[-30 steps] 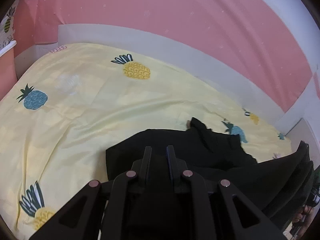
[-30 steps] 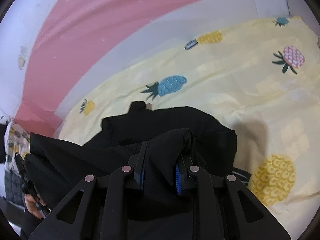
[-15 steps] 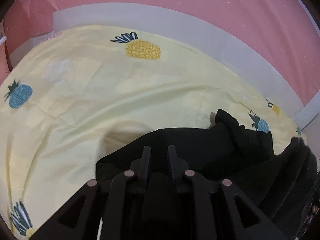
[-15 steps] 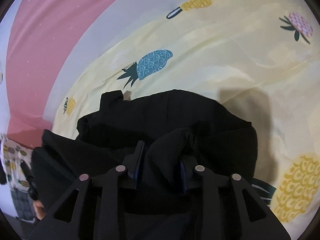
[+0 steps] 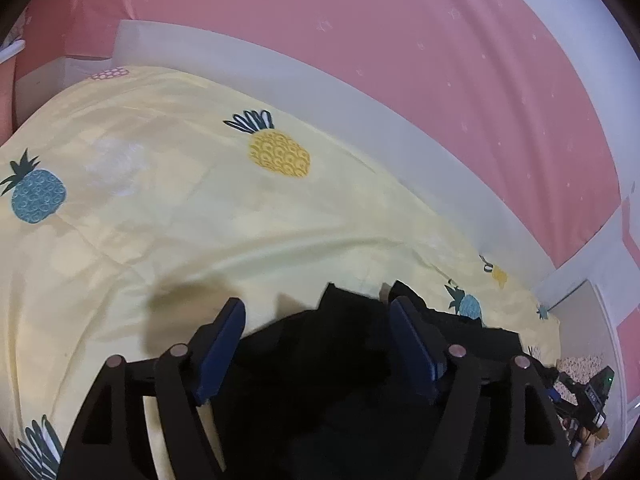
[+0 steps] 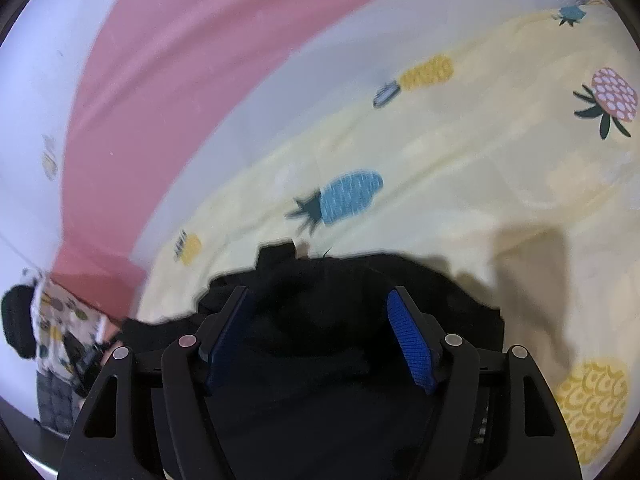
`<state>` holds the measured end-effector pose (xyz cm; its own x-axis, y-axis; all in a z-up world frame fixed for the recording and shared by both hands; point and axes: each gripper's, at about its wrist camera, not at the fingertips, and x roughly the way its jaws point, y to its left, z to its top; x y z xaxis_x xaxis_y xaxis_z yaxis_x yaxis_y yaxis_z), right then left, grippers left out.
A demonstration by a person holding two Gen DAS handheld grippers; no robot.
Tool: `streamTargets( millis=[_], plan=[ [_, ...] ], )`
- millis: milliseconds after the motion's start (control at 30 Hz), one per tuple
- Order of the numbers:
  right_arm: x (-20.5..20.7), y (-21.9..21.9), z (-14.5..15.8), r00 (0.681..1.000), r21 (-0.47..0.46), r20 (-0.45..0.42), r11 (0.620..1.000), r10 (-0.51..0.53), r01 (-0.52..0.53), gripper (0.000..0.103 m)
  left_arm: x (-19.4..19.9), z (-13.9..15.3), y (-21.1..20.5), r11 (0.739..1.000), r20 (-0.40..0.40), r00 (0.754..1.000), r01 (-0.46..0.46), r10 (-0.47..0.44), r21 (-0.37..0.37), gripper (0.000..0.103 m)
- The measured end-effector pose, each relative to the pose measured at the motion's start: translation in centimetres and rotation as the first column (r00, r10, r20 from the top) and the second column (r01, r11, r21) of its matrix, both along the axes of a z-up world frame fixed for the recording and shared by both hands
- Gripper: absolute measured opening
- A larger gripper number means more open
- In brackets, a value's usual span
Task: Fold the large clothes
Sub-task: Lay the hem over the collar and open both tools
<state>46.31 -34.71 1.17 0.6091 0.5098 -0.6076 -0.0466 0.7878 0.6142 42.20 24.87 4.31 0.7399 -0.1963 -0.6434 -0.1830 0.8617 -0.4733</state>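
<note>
**A:** Left wrist view: the left gripper (image 5: 316,316) has its jaws spread wide, blue pads (image 5: 219,346) showing, nothing pinched. The black garment (image 5: 352,360) lies bunched on the bed, right under and between the fingers, running off to the gripper's right. Looks like it's just lying there loose.

**B:** Same deal on the right wrist view. The right gripper (image 6: 320,312) is wide open too, ribbed blue pads (image 6: 410,346) either side of the garment (image 6: 332,320) but I can't tell if they're touching it. The cloth sits in a rumpled heap directly below and just ahead of the fingers, with a little tab poking up at its far edge.

**A:** The sheet (image 5: 160,208) is pale yellow with pineapples. There's a yellow one (image 5: 280,156) well ahead of my gripper and a blue one (image 5: 36,196) far off to its left.

**B:** I've got a blue pineapple (image 6: 344,196) just beyond the garment, plus a big yellow one (image 6: 592,400) close by on the gripper's right. Pink wall (image 6: 192,60) behind the bed. It's a bit blurry on my side.

**A:** Pink wall (image 5: 400,40) here as well, with a white headboard (image 5: 320,92) strip below it.
</note>
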Motion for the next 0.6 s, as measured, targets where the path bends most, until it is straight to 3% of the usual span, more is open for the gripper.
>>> streamTargets(
  millis=[133, 300, 500, 533, 567, 600],
  plan=[
    [0.2, -0.6, -0.5, 1.000, 0.002, 0.024, 1.000, -0.007, 0.007, 0.072, 0.5, -2.1, 0.1, 1.000, -0.065, 0.998, 0.017, -0.015, 0.018, 0.081],
    [1.9, 0.6, -2.5, 0.998, -0.068, -0.029, 0.996, 0.060, -0.062, 0.072, 2.8, -5.6, -1.6, 0.996, -0.178, 0.980, 0.091, -0.090, -0.002, 0.081],
    [3.9, 1.6, -4.2, 0.992, -0.133, -0.063, 0.985, 0.105, -0.113, 0.072, 4.2, -6.9, -2.8, 0.989, -0.168, 0.974, 0.145, -0.150, -0.042, 0.079],
    [4.0, 1.7, -4.3, 0.991, -0.128, -0.062, 0.984, 0.117, -0.124, 0.069, 4.3, -6.8, -3.0, 0.987, -0.161, 0.974, 0.156, -0.160, -0.038, 0.075],
    [4.0, 2.0, -4.0, 0.992, -0.144, -0.046, 0.982, 0.118, -0.123, 0.061, 4.4, -6.8, -3.3, 0.985, -0.155, 0.972, 0.171, -0.174, -0.034, 0.061],
    [4.0, 2.2, -3.8, 0.994, -0.180, -0.034, 0.977, 0.106, -0.111, 0.039, 4.6, -6.8, -3.4, 0.982, -0.154, 0.970, 0.187, -0.190, -0.031, 0.051]
  ],
)
